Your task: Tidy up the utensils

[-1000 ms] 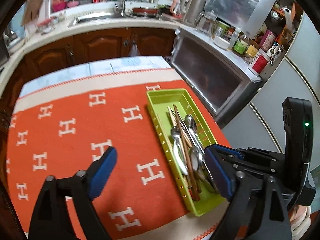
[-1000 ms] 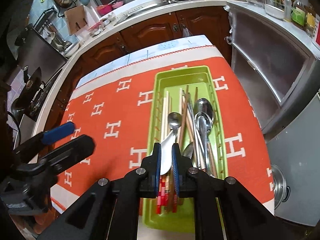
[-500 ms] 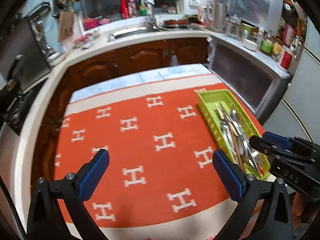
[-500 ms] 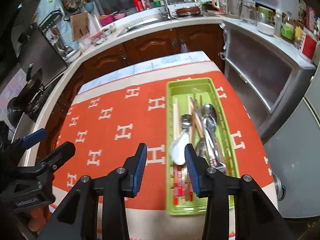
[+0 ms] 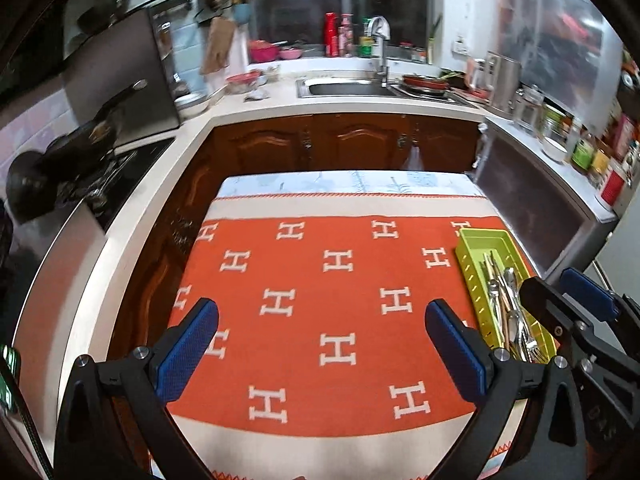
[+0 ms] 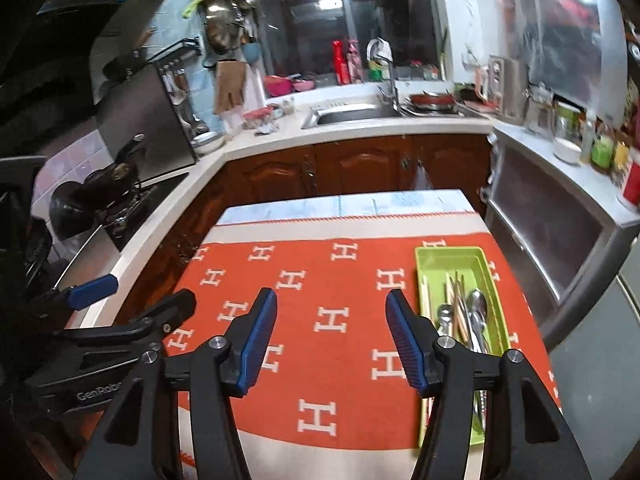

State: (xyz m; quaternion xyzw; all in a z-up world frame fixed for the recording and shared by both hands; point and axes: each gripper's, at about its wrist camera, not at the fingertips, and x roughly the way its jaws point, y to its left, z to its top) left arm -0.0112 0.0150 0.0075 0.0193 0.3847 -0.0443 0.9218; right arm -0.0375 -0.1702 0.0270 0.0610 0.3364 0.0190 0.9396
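A lime green tray (image 5: 480, 240) (image 6: 452, 258) sits at the right edge of the orange cloth and holds several utensils (image 5: 506, 304) (image 6: 466, 316): spoons, chopsticks and forks. My left gripper (image 5: 322, 320) hangs open above the cloth's near middle, nothing between its blue pads. My right gripper (image 6: 332, 312) is raised left of the tray, its jaws opening and empty. It shows at the right edge of the left wrist view as the right gripper (image 5: 568, 296), over the tray's near end. The left gripper (image 6: 136, 296) appears at the left in the right wrist view.
The orange cloth (image 5: 320, 288) with white H marks covers a small table. Dark wooden cabinets (image 5: 340, 144) and a white counter with a sink (image 5: 344, 88) stand behind. A stove with a pan (image 5: 80, 140) is on the left, a steel cabinet (image 5: 536, 208) on the right.
The right gripper let go of a white spoon in the tray, opened, and rose back. The left gripper swung left away from the tray and lifted; both views now show more kitchen.
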